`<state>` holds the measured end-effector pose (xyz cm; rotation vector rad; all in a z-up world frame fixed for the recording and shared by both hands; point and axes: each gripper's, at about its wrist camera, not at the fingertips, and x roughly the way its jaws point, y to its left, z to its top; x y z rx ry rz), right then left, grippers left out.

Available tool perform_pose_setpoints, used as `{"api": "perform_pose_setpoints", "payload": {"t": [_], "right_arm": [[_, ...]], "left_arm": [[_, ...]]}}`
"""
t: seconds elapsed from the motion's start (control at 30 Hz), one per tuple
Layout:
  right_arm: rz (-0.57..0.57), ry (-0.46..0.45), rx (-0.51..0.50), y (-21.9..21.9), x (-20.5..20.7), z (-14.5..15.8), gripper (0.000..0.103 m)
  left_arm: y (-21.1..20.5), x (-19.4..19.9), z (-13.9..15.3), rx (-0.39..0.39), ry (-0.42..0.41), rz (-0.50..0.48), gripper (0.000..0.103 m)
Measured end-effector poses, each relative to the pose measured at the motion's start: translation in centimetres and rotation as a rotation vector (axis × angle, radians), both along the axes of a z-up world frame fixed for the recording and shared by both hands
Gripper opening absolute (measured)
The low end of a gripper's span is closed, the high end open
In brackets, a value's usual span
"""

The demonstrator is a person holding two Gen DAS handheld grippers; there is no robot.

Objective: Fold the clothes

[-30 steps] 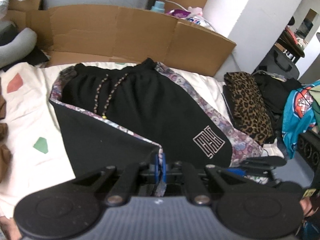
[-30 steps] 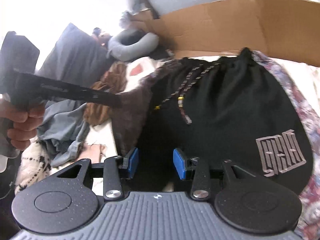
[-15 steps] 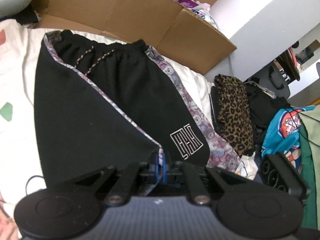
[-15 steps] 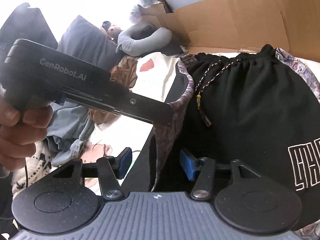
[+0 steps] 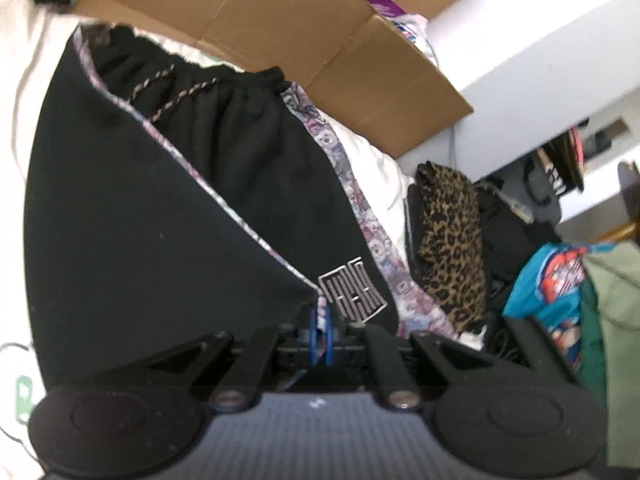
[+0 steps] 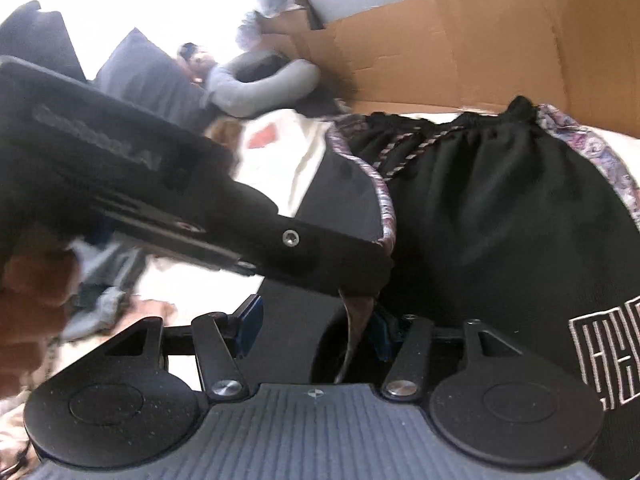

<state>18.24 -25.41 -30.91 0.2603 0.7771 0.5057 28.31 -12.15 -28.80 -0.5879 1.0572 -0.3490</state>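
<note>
One pair of black shorts (image 5: 168, 216) lies on the pale bed sheet (image 5: 372, 164), in front of a cardboard box (image 5: 280, 24). One gathered waistband, two braided drawstrings (image 5: 176, 88), two paisley side stripes, one boxy white logo (image 5: 354, 290) near the hem. One leg is folded across the other, its patterned edge running diagonally down to the left gripper (image 5: 319, 330), whose jaws are pressed together, pinching that hem corner. In the right view the left gripper (image 6: 360, 268) crosses the frame with the corner hanging from its tip. The right gripper (image 6: 316, 326) has its jaws spread, just been opening; the dangling cloth sits between them, seemingly untouched, though blur makes that hard to judge. One leopard-print garment (image 5: 452, 240) lies beside the shorts.
</note>
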Motion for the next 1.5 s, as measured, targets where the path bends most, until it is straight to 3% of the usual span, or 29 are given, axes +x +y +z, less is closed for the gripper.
{"api": "perform_pose_setpoints", "payload": {"t": [0.1,0.17,0.23,0.3,0.37,0.43,0.5,0.73,1.03,1.5], "right_arm": [[-0.064,-0.019,-0.019,-0.2,0.0,-0.1,0.059],[-0.098,-0.025,-0.037,-0.4,-0.1,-0.2,0.047],[-0.098,-0.018,-0.043,-0.4,0.2,-0.5,0.014],[-0.098,-0.007,-0.048,-0.4,0.6,-0.8,0.004],[-0.095,-0.01,-0.055,-0.6,0.9,-0.9,0.003],[-0.105,-0.006,-0.043,-0.9,1.1,-0.8,0.002],[-0.125,0.001,-0.029,-1.6,1.0,-0.7,0.002],[-0.224,0.028,0.017,-4.9,0.5,0.2,0.001],[-0.298,0.027,0.024,-8.6,-0.9,2.0,0.001],[-0.473,0.066,-0.029,-15.5,-4.1,3.7,0.001]], "left_arm": [[0.0,0.0,-0.5,-0.009,0.016,0.004,0.005],[-0.1,0.0,-0.6,-0.011,0.018,0.003,0.005],[-0.2,-0.3,-0.5,0.002,-0.003,0.012,0.01],[-0.3,-0.6,-0.3,0.013,-0.026,0.026,0.017],[0.1,-1.0,0.0,0.021,-0.049,0.044,0.023],[0.9,-1.3,0.2,0.048,-0.063,0.07,0.045],[2.0,-1.4,0.2,0.082,-0.063,0.095,0.061],[5.6,-1.6,-1.8,0.156,0.04,0.171,0.075],[6.2,-2.7,-3.5,0.199,0.133,0.155,0.076],[3.3,-2.5,-4.8,0.167,0.187,0.08,0.074]]}}
